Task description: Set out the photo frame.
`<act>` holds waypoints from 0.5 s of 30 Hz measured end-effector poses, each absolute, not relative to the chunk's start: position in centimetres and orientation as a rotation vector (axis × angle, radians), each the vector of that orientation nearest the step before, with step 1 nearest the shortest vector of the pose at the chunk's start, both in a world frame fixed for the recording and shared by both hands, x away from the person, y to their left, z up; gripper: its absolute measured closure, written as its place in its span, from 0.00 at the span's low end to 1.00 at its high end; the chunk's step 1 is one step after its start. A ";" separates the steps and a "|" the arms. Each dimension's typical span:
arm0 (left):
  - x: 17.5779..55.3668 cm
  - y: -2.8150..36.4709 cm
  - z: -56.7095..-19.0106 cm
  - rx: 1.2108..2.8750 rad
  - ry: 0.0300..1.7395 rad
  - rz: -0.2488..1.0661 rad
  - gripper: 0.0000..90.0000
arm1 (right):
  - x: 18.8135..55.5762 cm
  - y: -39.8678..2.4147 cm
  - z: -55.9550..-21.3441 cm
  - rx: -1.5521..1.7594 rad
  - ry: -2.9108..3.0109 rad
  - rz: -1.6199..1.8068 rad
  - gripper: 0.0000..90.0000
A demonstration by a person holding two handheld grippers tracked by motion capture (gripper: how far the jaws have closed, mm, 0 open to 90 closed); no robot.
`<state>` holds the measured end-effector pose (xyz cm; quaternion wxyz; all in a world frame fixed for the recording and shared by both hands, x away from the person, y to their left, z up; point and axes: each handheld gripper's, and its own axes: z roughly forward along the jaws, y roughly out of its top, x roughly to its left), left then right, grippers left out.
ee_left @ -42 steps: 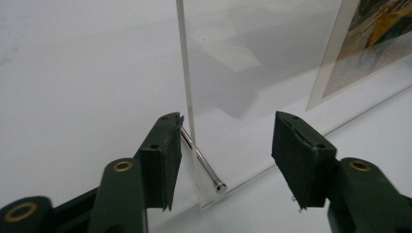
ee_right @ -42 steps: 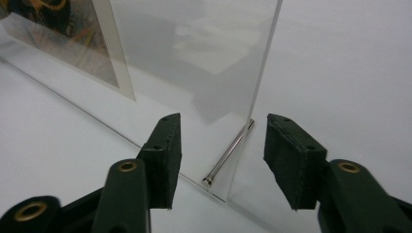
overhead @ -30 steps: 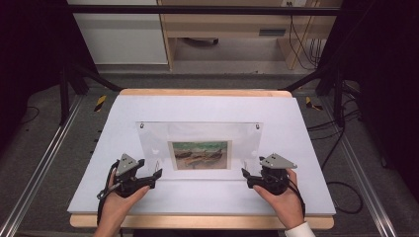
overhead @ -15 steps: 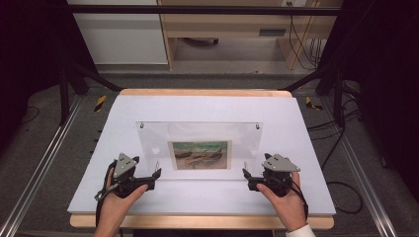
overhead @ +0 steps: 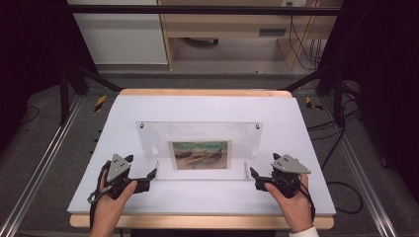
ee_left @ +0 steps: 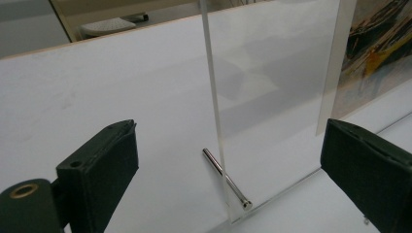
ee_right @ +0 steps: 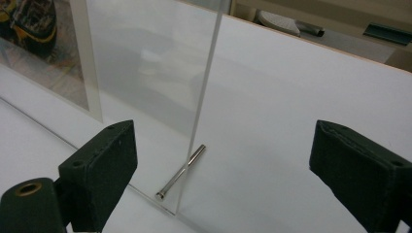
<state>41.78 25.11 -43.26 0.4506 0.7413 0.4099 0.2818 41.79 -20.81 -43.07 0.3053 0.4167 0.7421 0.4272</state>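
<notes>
A clear acrylic picture frame (overhead: 148, 140) stands upright in the middle of the white table (overhead: 207, 106), holding a painted boat picture (overhead: 200, 154). My left gripper (overhead: 153, 174) is open at the frame's lower left corner. In the left gripper view the frame's edge (ee_left: 214, 97) and a metal pin (ee_left: 226, 177) lie between the spread jaws of the left gripper (ee_left: 231, 133). My right gripper (overhead: 252, 173) is open at the lower right corner. The right gripper (ee_right: 226, 131) likewise straddles the frame's edge (ee_right: 204, 87) and a pin (ee_right: 182, 172), touching neither.
The table has a wooden rim (overhead: 202, 92) and metal rails (overhead: 44, 163) run along both sides. Cables (overhead: 346, 148) trail on the floor at the right. A shelf unit (overhead: 227, 29) stands beyond the far edge.
Both grippers have drawn a little outward from the frame's lower corners, staying open. The frame has not moved.
</notes>
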 end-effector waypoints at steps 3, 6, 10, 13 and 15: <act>41.8 25.4 -43.2 1.828 1.015 0.704 0.07 | 41.8 -21.3 -43.1 1.113 1.956 1.131 0.11; 41.8 25.7 -43.2 1.825 1.013 0.714 0.07 | 41.7 -21.7 -43.1 1.128 1.945 1.133 0.11; 41.9 26.2 -43.0 1.829 1.009 0.751 0.07 | 41.7 -22.3 -42.9 1.130 1.928 1.129 0.11; 42.0 26.6 -42.9 1.828 1.019 0.769 0.07 | 41.7 -22.9 -42.9 1.154 1.908 1.130 0.11; 42.1 26.9 -42.9 1.822 1.030 0.776 0.07 | 41.8 -23.4 -43.0 1.166 1.895 1.129 0.12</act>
